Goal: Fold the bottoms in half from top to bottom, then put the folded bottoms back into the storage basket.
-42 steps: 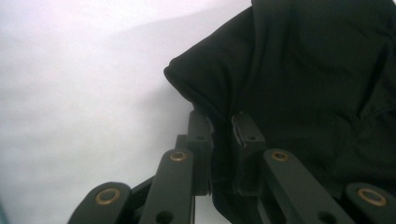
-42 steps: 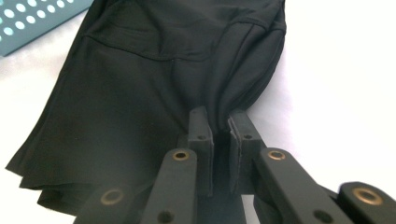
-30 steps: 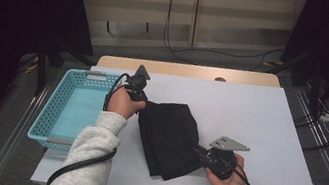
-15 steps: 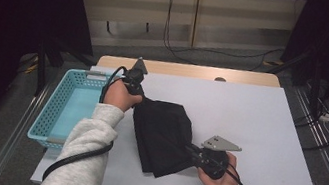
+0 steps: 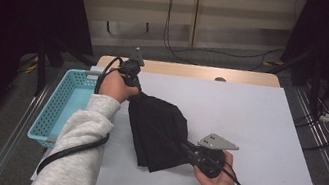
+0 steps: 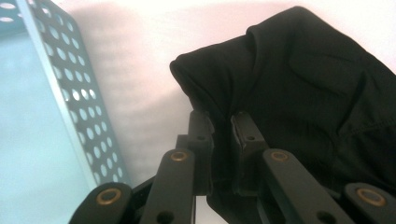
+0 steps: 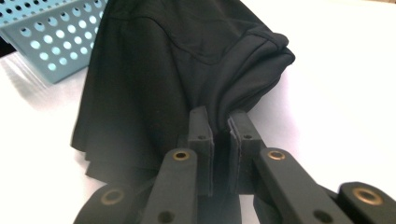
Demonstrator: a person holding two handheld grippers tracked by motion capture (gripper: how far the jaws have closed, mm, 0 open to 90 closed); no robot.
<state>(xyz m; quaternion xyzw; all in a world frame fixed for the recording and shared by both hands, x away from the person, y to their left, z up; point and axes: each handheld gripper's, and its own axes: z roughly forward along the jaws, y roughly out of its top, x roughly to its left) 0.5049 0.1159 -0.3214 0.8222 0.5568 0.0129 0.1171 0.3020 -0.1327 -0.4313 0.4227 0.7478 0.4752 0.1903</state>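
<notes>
A folded black garment (image 5: 158, 132) hangs over the white table (image 5: 257, 133), stretched between both hands. My left gripper (image 5: 135, 90) pinches its far upper corner, close to the basket. In the left gripper view the jaws of my left gripper (image 6: 222, 135) are shut on a fold of the black garment (image 6: 299, 88). My right gripper (image 5: 187, 148) holds the near right corner. In the right gripper view my right gripper (image 7: 219, 133) has its jaws shut on the bunched edge of the black garment (image 7: 173, 60).
A light blue perforated basket (image 5: 59, 108) stands at the table's left edge, beside the left forearm; it shows as the basket (image 6: 51, 98) and the basket (image 7: 46, 32) too. Cables trail from both grippers. A shelf and dark drapes stand behind the table.
Both hands have lifted the garment and carried it left toward the basket; the left hand has risen more. The cloth now hangs in a steeper drape.
</notes>
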